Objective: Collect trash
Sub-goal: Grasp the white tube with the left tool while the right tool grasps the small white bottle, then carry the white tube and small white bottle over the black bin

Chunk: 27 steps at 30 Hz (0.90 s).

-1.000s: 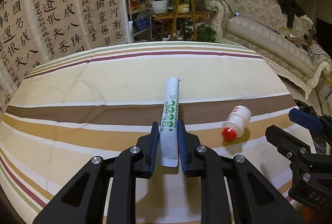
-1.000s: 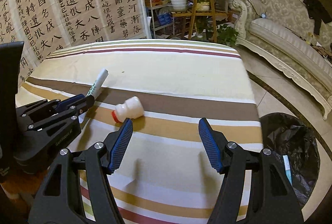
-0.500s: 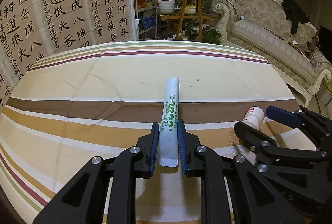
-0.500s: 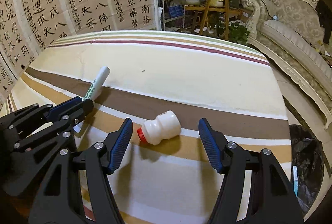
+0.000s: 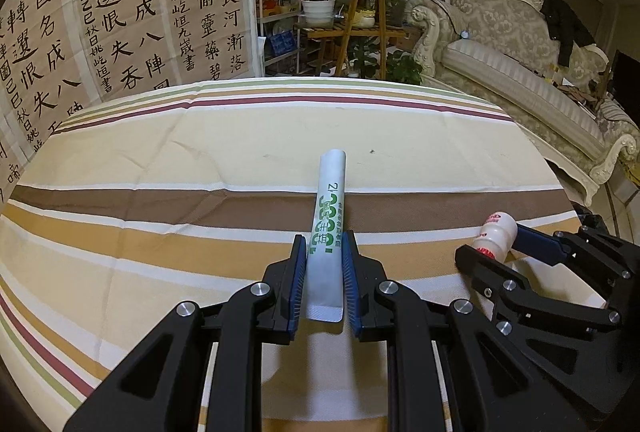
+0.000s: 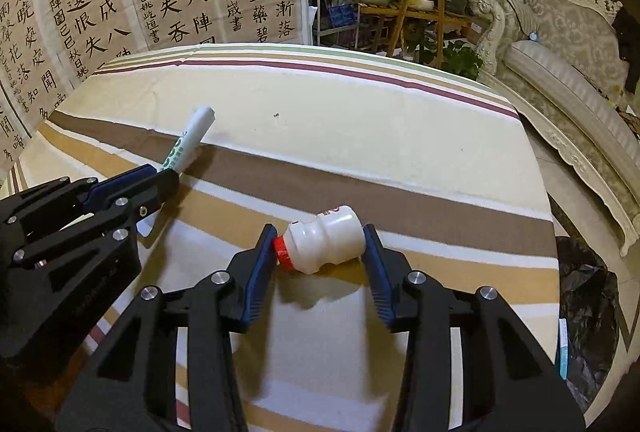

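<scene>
A white tube with green print (image 5: 332, 184) lies pointing away over the striped tablecloth (image 5: 160, 172), and my left gripper (image 5: 323, 244) is shut on its flat near end. The tube (image 6: 192, 136) and the left gripper (image 6: 160, 176) also show at the left of the right wrist view. A small white bottle with a red cap (image 6: 324, 244) lies on its side between the fingers of my right gripper (image 6: 320, 230). Its jaws are closing, one pad on the cap and the other on the base. The left wrist view shows the bottle (image 5: 494, 232) inside the right gripper (image 5: 490, 244).
A bin lined with a black bag (image 6: 584, 296) stands on the floor off the table's right edge. An ornate sofa (image 5: 520, 72) is beyond it. A calligraphy screen (image 5: 120, 12) and a wooden plant stand (image 5: 360, 24) stand behind the table.
My right gripper moved left until the bottle lay between its fingers, then its jaws narrowed onto the bottle's ends. The left gripper kept still with the tube in it.
</scene>
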Each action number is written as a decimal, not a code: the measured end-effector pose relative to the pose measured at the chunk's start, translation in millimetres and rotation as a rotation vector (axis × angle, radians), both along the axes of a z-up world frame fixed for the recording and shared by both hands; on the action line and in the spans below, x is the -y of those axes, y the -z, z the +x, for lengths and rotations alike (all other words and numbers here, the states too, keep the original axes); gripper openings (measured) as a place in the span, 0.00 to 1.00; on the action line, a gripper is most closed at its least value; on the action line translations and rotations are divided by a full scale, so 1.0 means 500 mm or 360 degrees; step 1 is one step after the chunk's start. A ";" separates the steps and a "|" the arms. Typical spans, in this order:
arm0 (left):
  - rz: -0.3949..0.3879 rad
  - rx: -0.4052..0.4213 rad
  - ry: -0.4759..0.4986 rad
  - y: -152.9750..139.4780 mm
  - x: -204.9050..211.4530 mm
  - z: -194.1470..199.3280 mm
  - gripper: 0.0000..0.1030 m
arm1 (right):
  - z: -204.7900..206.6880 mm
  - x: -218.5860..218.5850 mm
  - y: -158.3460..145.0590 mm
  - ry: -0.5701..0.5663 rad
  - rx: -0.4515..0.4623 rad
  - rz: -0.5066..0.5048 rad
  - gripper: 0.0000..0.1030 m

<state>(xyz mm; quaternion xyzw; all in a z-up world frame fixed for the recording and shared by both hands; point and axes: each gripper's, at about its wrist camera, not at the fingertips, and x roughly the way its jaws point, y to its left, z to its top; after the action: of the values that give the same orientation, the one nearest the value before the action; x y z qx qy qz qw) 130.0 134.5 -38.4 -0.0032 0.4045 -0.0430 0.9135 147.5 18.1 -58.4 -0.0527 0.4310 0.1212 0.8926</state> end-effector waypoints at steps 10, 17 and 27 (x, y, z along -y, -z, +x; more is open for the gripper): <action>-0.0016 0.0008 0.0040 0.000 0.027 -0.023 0.19 | -0.057 0.040 -0.006 0.0046 0.0021 0.0015 0.41; -0.0020 0.0016 0.0082 -0.001 0.058 -0.053 0.19 | -0.102 0.077 -0.013 0.0089 0.0048 0.0023 0.41; -0.0013 0.0022 0.0150 -0.003 0.115 -0.095 0.19 | -0.156 0.137 -0.015 0.0166 0.0074 0.0053 0.41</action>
<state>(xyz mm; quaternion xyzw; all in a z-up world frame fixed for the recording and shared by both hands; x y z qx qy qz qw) 82.6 76.9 -36.8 0.0123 0.3978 -0.0879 0.9132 69.6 -50.4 -50.9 -0.0181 0.4102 0.0804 0.9083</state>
